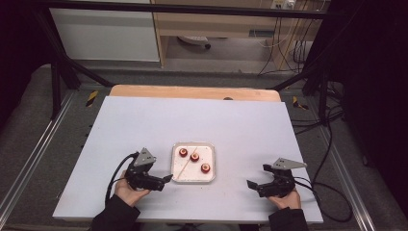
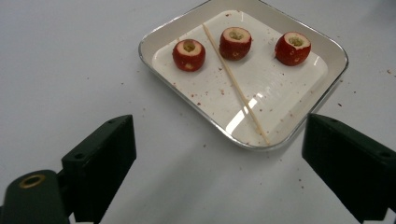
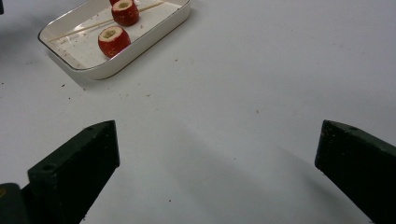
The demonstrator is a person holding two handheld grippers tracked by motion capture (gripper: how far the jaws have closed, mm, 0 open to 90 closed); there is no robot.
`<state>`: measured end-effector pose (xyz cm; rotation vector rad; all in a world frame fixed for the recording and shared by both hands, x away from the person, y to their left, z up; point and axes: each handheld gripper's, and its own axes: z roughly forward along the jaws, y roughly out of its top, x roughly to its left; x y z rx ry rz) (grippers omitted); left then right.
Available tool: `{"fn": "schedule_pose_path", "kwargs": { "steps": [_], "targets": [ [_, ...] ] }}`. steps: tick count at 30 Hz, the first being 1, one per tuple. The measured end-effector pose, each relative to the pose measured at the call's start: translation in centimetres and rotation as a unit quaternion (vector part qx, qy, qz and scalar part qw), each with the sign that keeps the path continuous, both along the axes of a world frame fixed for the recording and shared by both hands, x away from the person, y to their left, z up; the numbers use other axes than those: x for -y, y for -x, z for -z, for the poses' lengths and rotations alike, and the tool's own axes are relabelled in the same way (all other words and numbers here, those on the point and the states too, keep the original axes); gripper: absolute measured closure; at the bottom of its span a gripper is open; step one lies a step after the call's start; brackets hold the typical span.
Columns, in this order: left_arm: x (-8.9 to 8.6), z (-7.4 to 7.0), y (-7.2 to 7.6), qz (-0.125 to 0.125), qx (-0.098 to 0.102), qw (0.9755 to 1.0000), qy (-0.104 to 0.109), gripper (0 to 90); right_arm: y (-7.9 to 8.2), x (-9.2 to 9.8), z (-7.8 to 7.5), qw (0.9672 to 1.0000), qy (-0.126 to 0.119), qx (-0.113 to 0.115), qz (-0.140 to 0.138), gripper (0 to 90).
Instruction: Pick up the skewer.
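A white square tray (image 1: 193, 179) lies on the white surface (image 1: 240, 125), near the person's edge and between the two hands. Inside the tray there are three small red fruits with the tops cut off, so the pale inside shows. In the high view they make a loose row: the left fruit (image 1: 183, 152) and the middle fruit (image 1: 195, 157) are close together at the far side of the tray, and the right fruit (image 1: 205, 168) sits a little nearer to the person. A thin wooden skewer (image 1: 184, 166) lies flat in the tray, going diagonally from the far right part to the near left corner. It passes between the left fruit and the middle fruit, just beside them. Small red crumbs are scattered on the tray bottom and on the surface around it.

The left gripper (image 1: 168, 178) is held just beside the left side of the tray, and it points toward the tray. Its jaws are wide apart and nothing is between them; in the left gripper view the near corner of the tray and the end of the skewer (image 2: 236, 87) are seen between the two black jaws, but farther off.

The right gripper (image 1: 251, 184) is on the right, well apart from the tray, low over the bare surface. Its jaws also stand wide apart and hold nothing.
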<state>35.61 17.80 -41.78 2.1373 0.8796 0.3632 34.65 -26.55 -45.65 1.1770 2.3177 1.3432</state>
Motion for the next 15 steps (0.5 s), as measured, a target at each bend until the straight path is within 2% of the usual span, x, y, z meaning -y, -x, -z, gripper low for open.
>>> {"fn": "schedule_pose_path", "kwargs": {
  "steps": [9,15],
  "targets": [
    [3.0,0.1,-0.8,-0.010,-0.016,0.9994,-0.030,22.5,0.0,0.0,0.0,1.0000,0.000,-0.001,-0.001,0.5],
    [4.6,0.4,-1.1,-0.017,-0.023,0.9987,-0.043,35.7,0.0,0.0,0.0,1.0000,0.000,-0.002,-0.002,0.5]
  ]
}}
